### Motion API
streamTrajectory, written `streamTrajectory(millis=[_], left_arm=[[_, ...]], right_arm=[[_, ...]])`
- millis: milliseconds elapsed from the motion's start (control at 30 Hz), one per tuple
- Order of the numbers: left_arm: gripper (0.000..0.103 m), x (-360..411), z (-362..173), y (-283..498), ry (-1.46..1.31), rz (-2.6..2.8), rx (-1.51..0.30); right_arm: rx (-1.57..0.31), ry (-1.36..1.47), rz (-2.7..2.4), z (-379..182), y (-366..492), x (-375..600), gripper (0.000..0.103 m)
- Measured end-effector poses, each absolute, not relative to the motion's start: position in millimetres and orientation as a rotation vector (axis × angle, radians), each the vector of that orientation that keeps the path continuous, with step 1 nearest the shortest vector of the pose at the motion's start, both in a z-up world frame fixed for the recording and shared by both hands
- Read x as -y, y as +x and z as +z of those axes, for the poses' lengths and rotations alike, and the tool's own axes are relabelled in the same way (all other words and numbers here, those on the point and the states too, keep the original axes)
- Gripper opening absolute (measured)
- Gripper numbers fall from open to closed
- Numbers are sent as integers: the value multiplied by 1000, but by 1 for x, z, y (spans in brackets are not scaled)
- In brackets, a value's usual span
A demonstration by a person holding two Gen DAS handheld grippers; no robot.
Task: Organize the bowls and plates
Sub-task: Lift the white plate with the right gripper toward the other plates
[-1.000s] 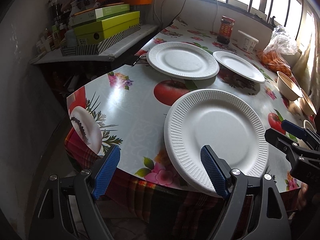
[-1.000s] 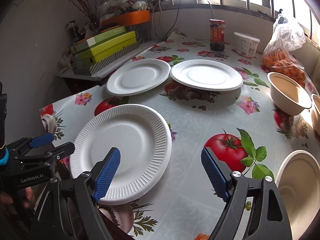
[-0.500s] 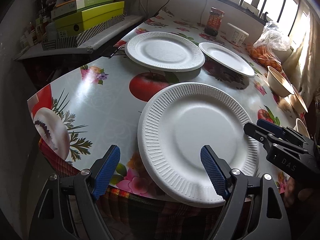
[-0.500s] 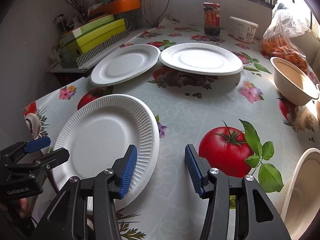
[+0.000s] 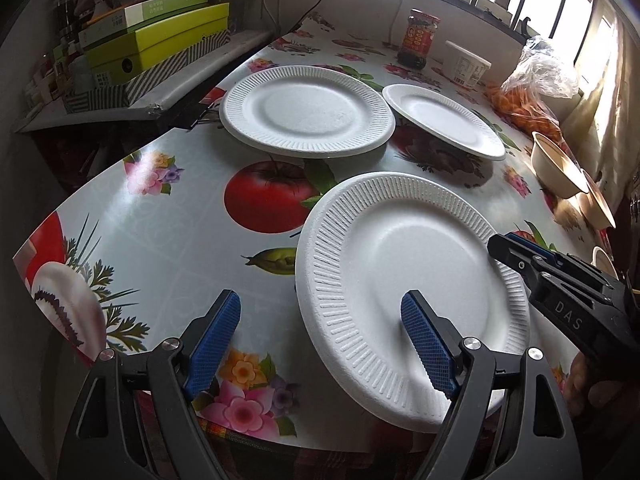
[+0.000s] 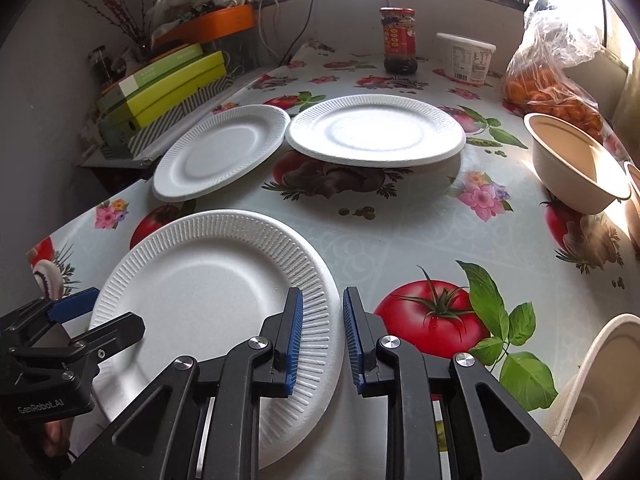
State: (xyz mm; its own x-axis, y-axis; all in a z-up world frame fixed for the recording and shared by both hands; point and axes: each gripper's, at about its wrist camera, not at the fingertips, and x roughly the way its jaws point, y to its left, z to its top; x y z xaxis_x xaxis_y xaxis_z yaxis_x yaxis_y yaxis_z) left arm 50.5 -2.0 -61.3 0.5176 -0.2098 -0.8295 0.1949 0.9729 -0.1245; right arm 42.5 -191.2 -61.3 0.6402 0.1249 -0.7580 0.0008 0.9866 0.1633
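Plates are lying face up across the flowered table (image 6: 400, 240), and being round they are showing no long axis; the near plate (image 6: 208, 292) is sitting at the table's near edge, tilted a little with part of its rim hanging past the edge. Going from left to right in the right wrist view, the left gripper (image 6: 94, 318) is hovering at that plate's left rim with its fingers spread wide, one blue pad (image 5: 428, 344) over the plate's face in its own view and the other over the bare cloth. Beside it the right gripper (image 6: 320, 340) is standing with its jaws narrowed to a slim gap straddling the plate's right rim, though I cannot tell whether the pads are pressing it. Farther back, the left far plate (image 6: 220, 152) and the right far plate (image 6: 376, 130) are resting level, rims just beside each other. A dark jar (image 6: 399, 40) and a white tub (image 6: 466, 56) are standing upright near the wall. A clear bag (image 6: 548, 76) is holding orange fruit. The tan bowl (image 6: 576, 164) is sitting mouth up and tipped, with nothing showing inside, and a cream bowl (image 6: 600, 392) is peeking in at the lower right
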Motion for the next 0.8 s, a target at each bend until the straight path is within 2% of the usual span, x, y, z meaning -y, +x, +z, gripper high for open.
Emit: streamTrajectory(millis=[433, 567, 667, 800], left_arm=[[83, 1, -62, 71, -47, -218, -1008], [83, -1, -57, 75, -49, -212, -1002], [83, -3, -51, 76, -41, -208, -993], [83, -11, -40, 79, -36, -202, -975]], right_arm=[[-854, 134, -6, -58, 54, 193, 21], [-840, 159, -3, -52, 52, 196, 26], [-829, 175, 16, -43, 46, 197, 35], [-783, 191, 45, -17, 36, 200, 37]])
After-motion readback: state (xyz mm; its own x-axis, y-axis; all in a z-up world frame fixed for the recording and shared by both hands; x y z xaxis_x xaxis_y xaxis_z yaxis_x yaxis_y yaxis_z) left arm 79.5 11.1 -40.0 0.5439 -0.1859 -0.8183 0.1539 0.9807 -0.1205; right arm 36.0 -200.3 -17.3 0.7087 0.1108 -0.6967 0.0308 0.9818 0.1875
